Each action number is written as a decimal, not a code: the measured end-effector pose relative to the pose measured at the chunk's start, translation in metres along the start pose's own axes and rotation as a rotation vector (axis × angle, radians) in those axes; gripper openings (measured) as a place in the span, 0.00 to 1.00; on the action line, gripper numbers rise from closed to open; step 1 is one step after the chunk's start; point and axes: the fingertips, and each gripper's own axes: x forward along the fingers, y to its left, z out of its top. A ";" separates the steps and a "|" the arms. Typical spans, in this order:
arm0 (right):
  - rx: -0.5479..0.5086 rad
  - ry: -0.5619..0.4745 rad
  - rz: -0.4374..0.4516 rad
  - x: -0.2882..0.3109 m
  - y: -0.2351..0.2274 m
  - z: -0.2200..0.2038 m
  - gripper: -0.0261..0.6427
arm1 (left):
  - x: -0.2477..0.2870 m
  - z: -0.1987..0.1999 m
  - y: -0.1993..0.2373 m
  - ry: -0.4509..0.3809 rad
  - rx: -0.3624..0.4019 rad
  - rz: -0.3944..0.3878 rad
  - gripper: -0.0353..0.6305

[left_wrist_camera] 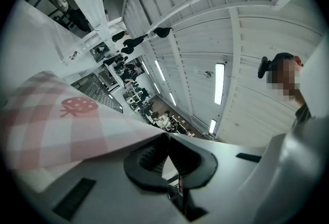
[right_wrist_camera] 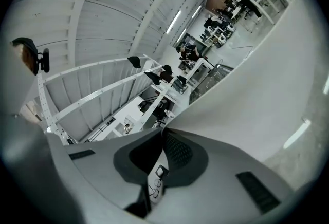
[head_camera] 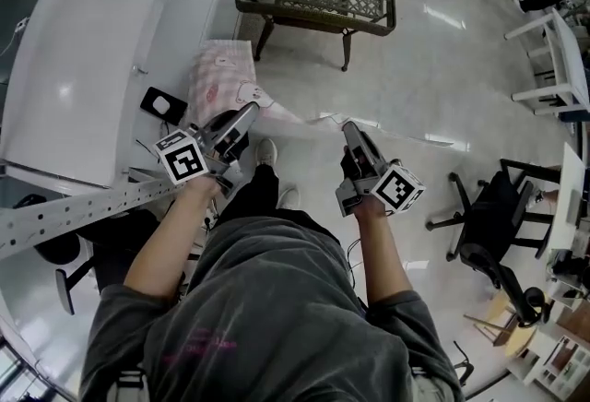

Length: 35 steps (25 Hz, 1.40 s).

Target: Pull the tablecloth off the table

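No wording is legible; the checked tablecloth (left_wrist_camera: 51,130) carries only a strawberry motif; pink print on the person's grey shirt (head_camera: 258,299) is blurred.

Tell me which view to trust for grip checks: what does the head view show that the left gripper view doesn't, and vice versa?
Only the head view: the right gripper, an office chair, and the pink checked tablecloth stretched between both grippers. Only the left gripper view: a strawberry print on the cloth, a ceiling light, and the left gripper with its jaws shut on the cloth's edge. Both: the tablecloth and the left gripper.
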 end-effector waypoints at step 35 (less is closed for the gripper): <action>-0.052 -0.070 0.111 -0.084 0.053 0.046 0.05 | -0.004 -0.010 -0.116 -0.065 0.061 -0.054 0.06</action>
